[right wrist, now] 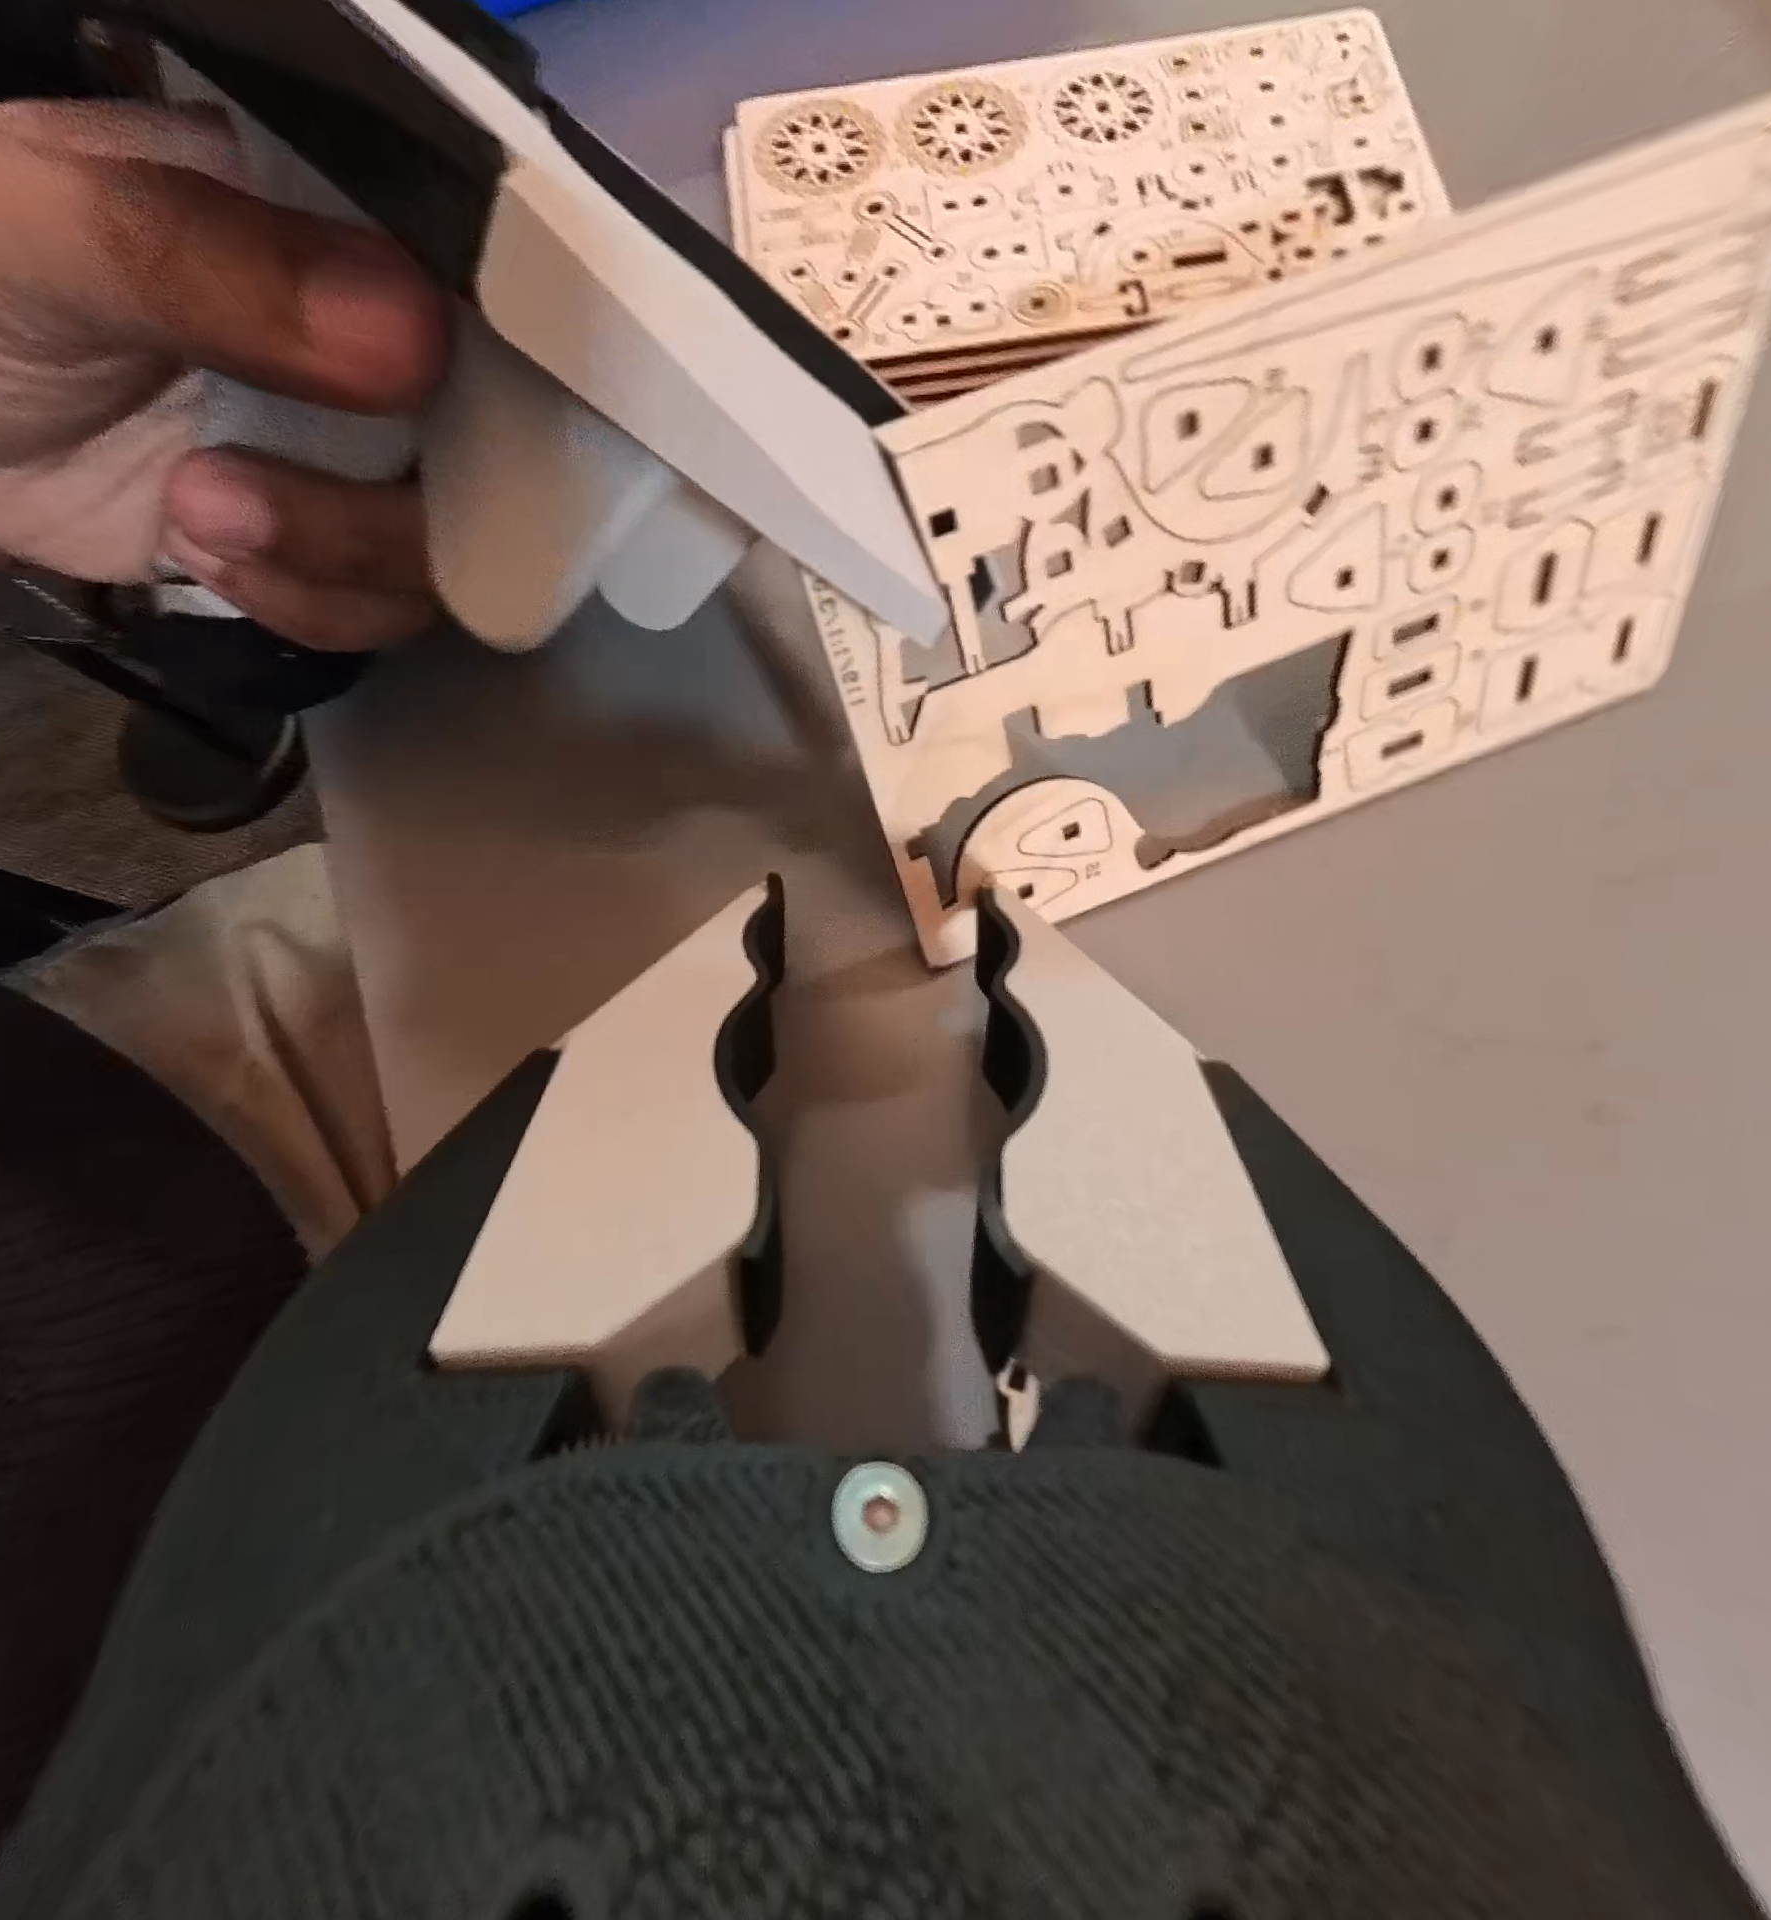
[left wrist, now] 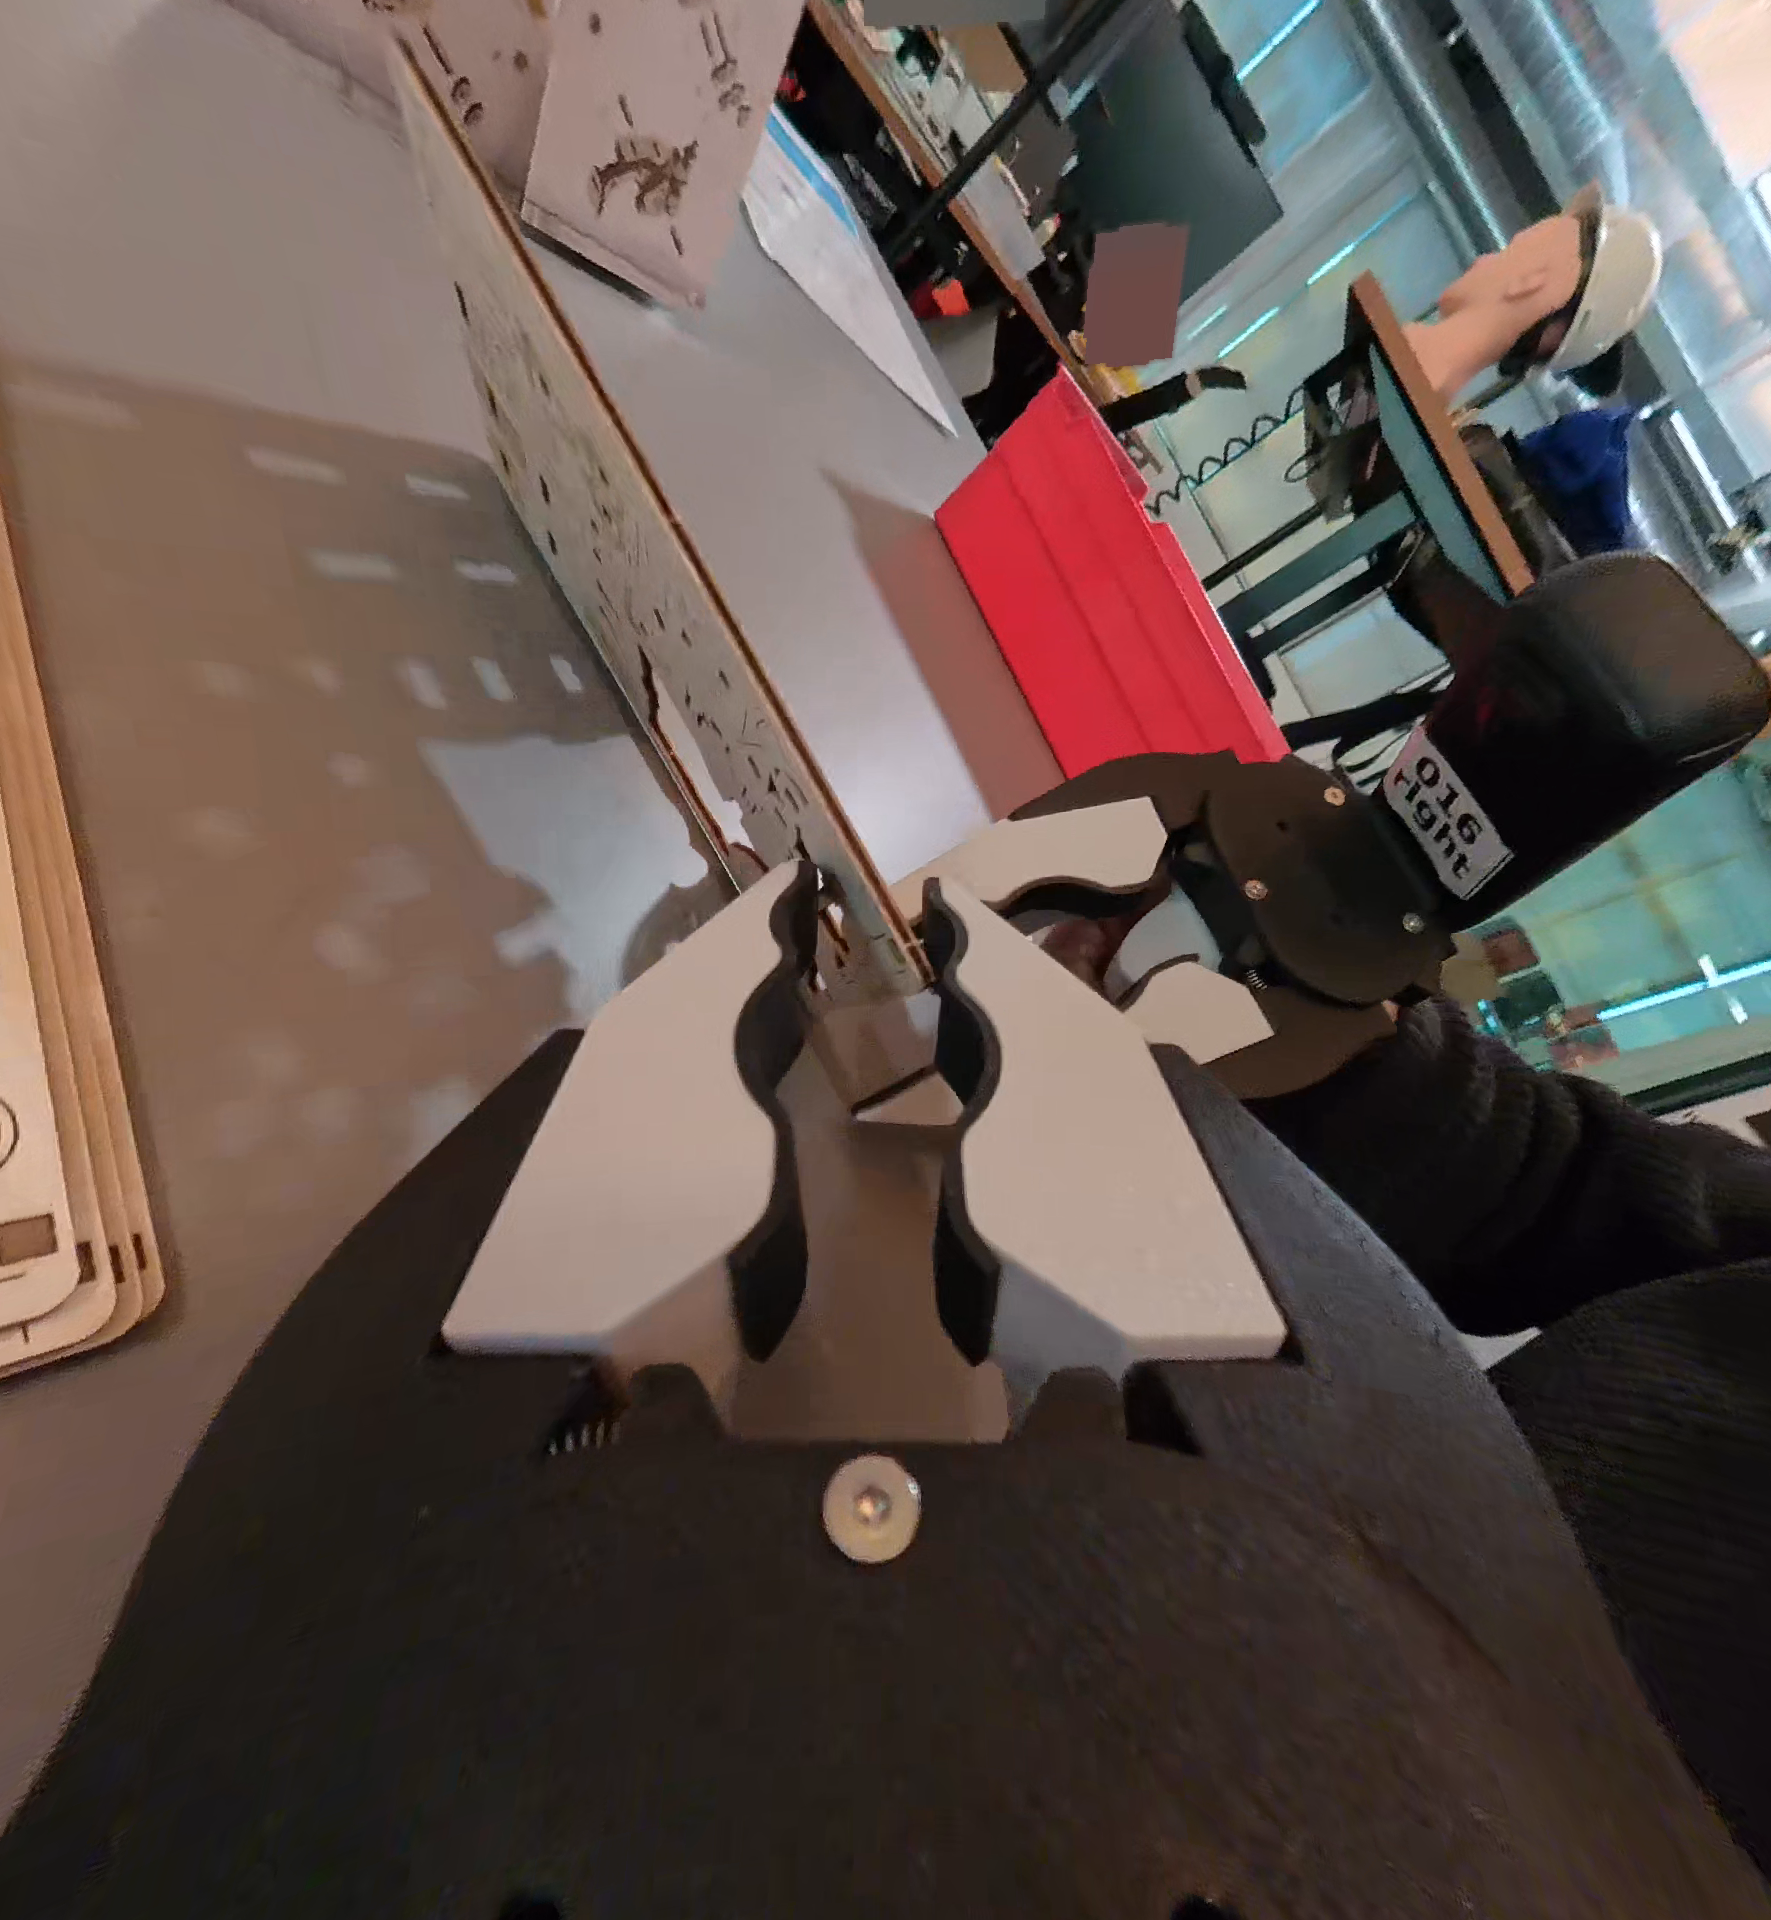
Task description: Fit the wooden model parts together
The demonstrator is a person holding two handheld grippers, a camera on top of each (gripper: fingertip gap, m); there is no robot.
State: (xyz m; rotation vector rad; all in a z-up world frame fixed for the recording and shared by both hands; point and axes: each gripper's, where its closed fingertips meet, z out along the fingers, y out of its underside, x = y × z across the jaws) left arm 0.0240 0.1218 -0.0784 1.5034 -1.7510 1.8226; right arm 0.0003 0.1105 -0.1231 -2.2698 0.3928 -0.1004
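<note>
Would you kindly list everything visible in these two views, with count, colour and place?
Held wooden parts sheet: one, pale wood, raised on edge above the table, some parts already punched out, gripped at its near edge.
Stacked wooden sheets: one pile, pale wood, flat on the table behind the held sheet.
Table: one, grey.
Paper leaflets: two or so, white with dark print, far end of the table.
Red bin: one, right of the table.
Black chair: one, beside the bin.
Left gripper: grey fingers, shut on the sheet's edge.
Right gripper: grey fingers, open, tip near the sheet's lower corner.
Person's hand: one, holding the left gripper.
</note>
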